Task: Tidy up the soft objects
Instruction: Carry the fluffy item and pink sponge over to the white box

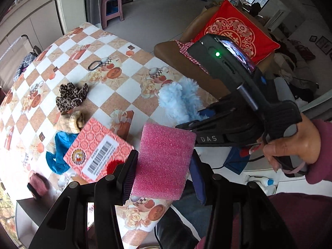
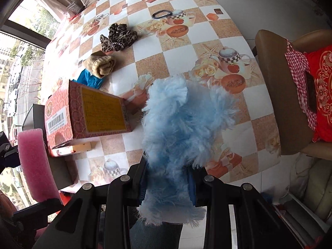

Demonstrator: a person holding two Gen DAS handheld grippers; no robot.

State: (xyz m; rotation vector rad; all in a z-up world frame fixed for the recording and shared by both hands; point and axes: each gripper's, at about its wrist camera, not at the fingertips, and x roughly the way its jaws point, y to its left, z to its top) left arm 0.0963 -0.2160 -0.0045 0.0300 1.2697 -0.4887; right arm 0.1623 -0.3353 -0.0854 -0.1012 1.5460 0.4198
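Note:
My left gripper [image 1: 164,172] is shut on a pink sponge [image 1: 164,161] and holds it above the table's near edge; the sponge also shows in the right wrist view [image 2: 35,164]. My right gripper [image 2: 168,184] is shut on a fluffy light-blue piece [image 2: 182,128], held above the table; it also shows in the left wrist view [image 1: 180,99]. A red patterned box [image 1: 97,151] stands beside the sponge. Behind the box lie a leopard-print scrunchie [image 1: 71,97], a rolled beige cloth [image 1: 70,122] and a blue cloth [image 1: 59,155].
A black hair tie [image 1: 95,65] lies farther back on the checked tablecloth [image 1: 116,83]. A dark pink pad [image 1: 38,183] sits at the left table edge. A brown chair [image 2: 278,95] with a red cushion [image 2: 322,95] stands at the right.

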